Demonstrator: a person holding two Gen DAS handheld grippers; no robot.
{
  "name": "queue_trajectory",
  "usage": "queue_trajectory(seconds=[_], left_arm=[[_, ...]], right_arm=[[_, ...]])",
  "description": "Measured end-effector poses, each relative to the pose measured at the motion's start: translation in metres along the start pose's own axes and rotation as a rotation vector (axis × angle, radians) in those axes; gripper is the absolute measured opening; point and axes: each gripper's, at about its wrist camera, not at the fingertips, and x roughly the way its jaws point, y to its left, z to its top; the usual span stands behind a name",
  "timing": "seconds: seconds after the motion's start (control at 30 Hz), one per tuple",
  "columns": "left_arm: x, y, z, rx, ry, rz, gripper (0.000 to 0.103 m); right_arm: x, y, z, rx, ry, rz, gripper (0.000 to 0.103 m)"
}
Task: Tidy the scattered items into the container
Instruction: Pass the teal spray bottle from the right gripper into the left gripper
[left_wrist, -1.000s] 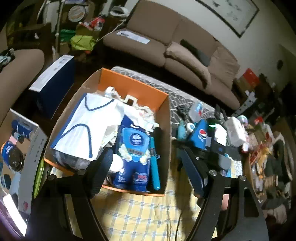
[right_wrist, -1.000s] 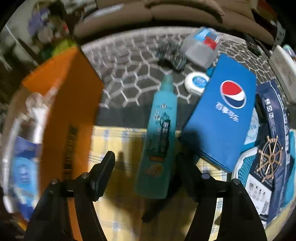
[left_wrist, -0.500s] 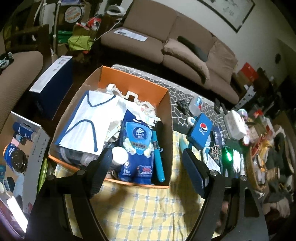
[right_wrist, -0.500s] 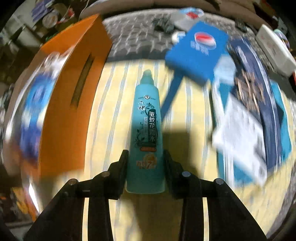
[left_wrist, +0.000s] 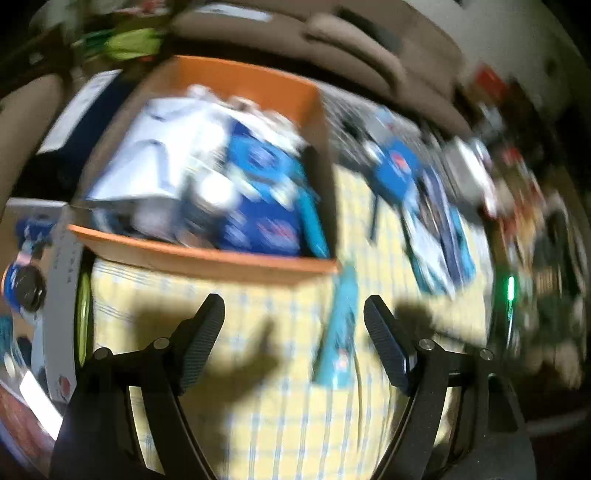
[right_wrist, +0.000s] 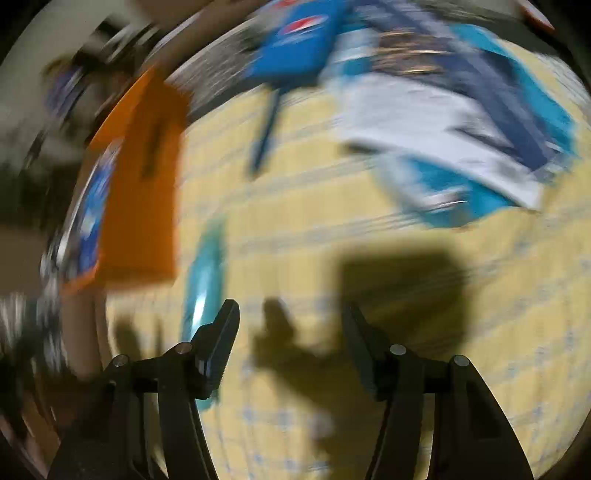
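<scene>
A teal spray bottle (left_wrist: 338, 332) lies on the yellow checked cloth (left_wrist: 258, 417), just in front of the orange cardboard box (left_wrist: 207, 258). My left gripper (left_wrist: 293, 314) hangs open above the cloth. In its view the bottle shows between the fingers, nearer the right one, and no pad touches it. In the blurred right wrist view the bottle (right_wrist: 205, 277) lies left of my right gripper (right_wrist: 291, 314). That gripper's jaws are opening with nothing between them. The box (right_wrist: 144, 184) stands to its upper left, packed with several items.
A blue Pepsi box (right_wrist: 295, 37) and flat blue-and-white packages (right_wrist: 443, 110) lie on the cloth to the right of the orange box. A grey open box (left_wrist: 59, 295) stands at the left. A sofa (left_wrist: 332, 40) runs along the back.
The right gripper, shut on the teal bottle half a second ago, has let it go and swung right. The left gripper has dipped towards the cloth, where the bottle now lies.
</scene>
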Motion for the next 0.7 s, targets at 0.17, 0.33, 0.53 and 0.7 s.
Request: queue_trajectory(seconds=[0.17, 0.33, 0.53, 0.7], left_arm=[[0.027, -0.054, -0.039, 0.24, 0.117, -0.011, 0.075], [0.078, -0.08, -0.057, 0.299, 0.248, 0.091, 0.075], [0.122, -0.084, -0.056, 0.277, 0.284, 0.137, 0.075], [0.133, -0.086, -0.057, 0.276, 0.3, 0.128, 0.057]], right_arm=[[-0.023, -0.039, 0.025, 0.141, -0.102, -0.005, 0.062], [-0.025, -0.043, 0.024, 0.151, -0.102, -0.023, 0.063], [-0.037, -0.053, 0.027, 0.136, -0.12, -0.043, 0.063], [-0.049, -0.064, 0.028, 0.144, -0.141, -0.058, 0.063]])
